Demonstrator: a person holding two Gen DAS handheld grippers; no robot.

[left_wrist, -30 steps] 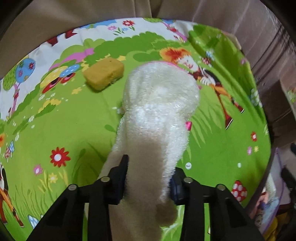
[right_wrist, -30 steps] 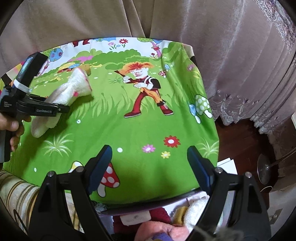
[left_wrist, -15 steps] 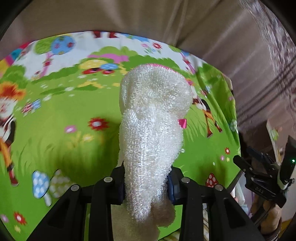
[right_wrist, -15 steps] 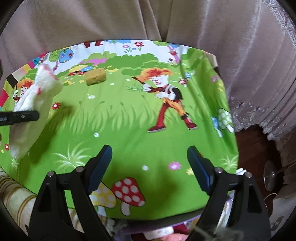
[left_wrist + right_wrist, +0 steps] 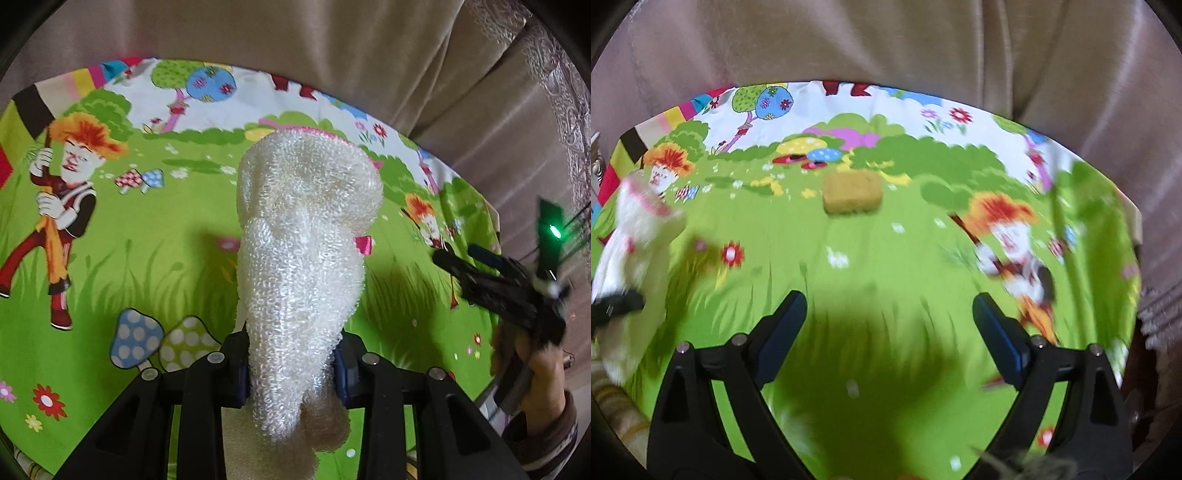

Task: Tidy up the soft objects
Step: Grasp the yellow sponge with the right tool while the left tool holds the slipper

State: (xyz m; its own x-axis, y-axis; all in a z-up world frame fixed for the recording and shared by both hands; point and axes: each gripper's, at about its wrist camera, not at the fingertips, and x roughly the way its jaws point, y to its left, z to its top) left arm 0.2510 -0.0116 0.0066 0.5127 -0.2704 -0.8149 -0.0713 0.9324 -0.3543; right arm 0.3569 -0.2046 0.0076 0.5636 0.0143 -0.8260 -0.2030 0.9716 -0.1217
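Two hand-held grippers are over the desk (image 5: pixel 886 266); the left hand-held gripper (image 5: pixel 291 369) is pinching a white fluffy cloth (image 5: pixel 303 258) above the green cover; the right hand-held gripper (image 5: pixel 890 332) is wide apart, with a yellow sponge (image 5: pixel 852 197) lying ahead of it.

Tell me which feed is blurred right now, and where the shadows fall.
Right wrist view: motion-smeared; yellow sponge soft-edged, a dark shadow between the open right tongs. Left wrist view: sharp on the white scrubber, its shadow on the green cloth.
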